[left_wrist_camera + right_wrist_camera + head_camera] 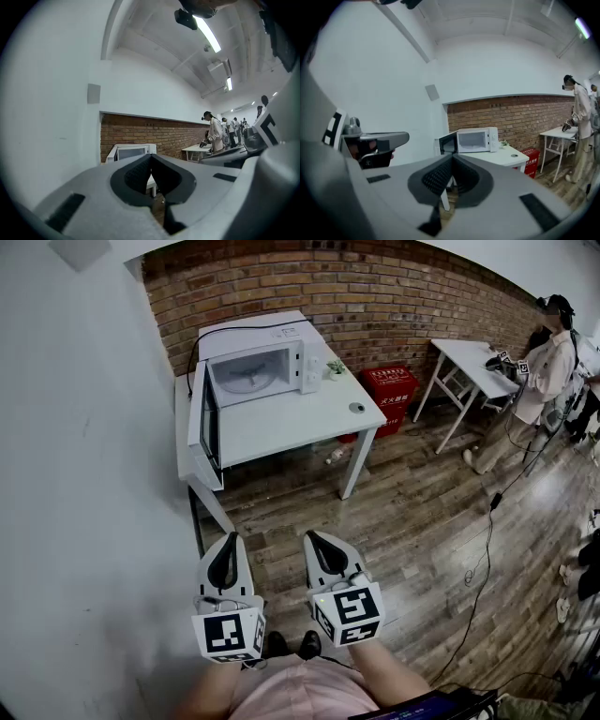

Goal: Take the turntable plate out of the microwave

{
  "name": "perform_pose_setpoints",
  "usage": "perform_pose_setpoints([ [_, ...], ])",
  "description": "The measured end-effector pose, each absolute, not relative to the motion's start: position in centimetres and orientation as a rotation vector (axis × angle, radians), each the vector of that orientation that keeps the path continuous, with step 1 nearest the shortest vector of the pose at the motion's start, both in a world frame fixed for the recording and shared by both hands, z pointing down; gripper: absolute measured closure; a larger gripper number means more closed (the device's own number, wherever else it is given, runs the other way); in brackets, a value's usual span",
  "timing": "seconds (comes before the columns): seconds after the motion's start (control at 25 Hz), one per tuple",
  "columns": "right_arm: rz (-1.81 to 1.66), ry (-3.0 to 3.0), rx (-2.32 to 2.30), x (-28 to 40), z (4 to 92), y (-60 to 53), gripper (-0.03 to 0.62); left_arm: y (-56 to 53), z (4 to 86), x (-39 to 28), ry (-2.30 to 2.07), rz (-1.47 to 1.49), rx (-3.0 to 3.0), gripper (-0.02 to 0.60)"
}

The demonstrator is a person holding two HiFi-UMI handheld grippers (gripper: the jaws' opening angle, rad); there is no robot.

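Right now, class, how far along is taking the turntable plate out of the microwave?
Done: the microwave door stands open. In hand: nothing; left tongs and right tongs are shut, empty, well short of the white table. Left: reach in and lift out the turntable plate.

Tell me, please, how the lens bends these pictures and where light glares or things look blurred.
Head view: wide lens bows the brick wall; even light, no glare. Left gripper view: fisheye circle, black border; the ceiling lamp glares white. Right gripper view: same circle, even light; the microwave is fairly sharp, the foreground soft.
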State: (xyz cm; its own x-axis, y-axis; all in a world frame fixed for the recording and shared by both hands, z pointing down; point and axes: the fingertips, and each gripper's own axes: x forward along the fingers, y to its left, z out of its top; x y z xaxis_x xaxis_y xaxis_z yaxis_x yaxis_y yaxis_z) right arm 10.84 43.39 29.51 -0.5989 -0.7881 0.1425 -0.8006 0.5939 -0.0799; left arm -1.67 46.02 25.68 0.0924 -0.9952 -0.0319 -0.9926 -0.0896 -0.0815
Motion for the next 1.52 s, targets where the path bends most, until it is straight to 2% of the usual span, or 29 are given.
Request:
perform_pose_setpoints([
  [0.48, 0.217, -2.764, 1.386, 12.5, 29.2, 42.3, 0.577, 45.6, 25.4, -0.7, 2.098, -0.065, -2.200, 0.572],
  [0.52, 0.226, -2.772, 1.375, 12.6, 29.2, 42.2, 0.460, 45.6, 25.3, -0.6, 2.102, -0.054, -2.195, 0.551],
  [0.56, 0.233, -2.777, 1.366, 12.7, 29.2, 42.0, 0.417, 45.5, 25.3, -0.4, 2.105, -0.043, -2.194, 0.471],
  [0.6, 0.233, -2.779, 1.363, 12.9, 29.2, 41.9, 0.418, 45.4, 25.4, -0.4, 2.110, -0.038, -2.193, 0.432],
  [0.72, 0.224, -2.776, 1.355, 13.3, 29.4, 41.6, 0.419, 45.2, 25.8, 0.0, 2.125, -0.045, -2.183, 0.426],
  [1.16, 0.270, -2.762, 1.348, 14.0, 30.6, 39.4, 0.444, 43.5, 26.9, 0.9, 2.126, -0.092, -2.197, 0.449],
  [1.52, 0.310, -2.722, 1.360, 12.3, 32.3, 33.5, 0.451, 37.3, 28.6, -0.8, 2.118, -0.097, -2.245, 0.457],
])
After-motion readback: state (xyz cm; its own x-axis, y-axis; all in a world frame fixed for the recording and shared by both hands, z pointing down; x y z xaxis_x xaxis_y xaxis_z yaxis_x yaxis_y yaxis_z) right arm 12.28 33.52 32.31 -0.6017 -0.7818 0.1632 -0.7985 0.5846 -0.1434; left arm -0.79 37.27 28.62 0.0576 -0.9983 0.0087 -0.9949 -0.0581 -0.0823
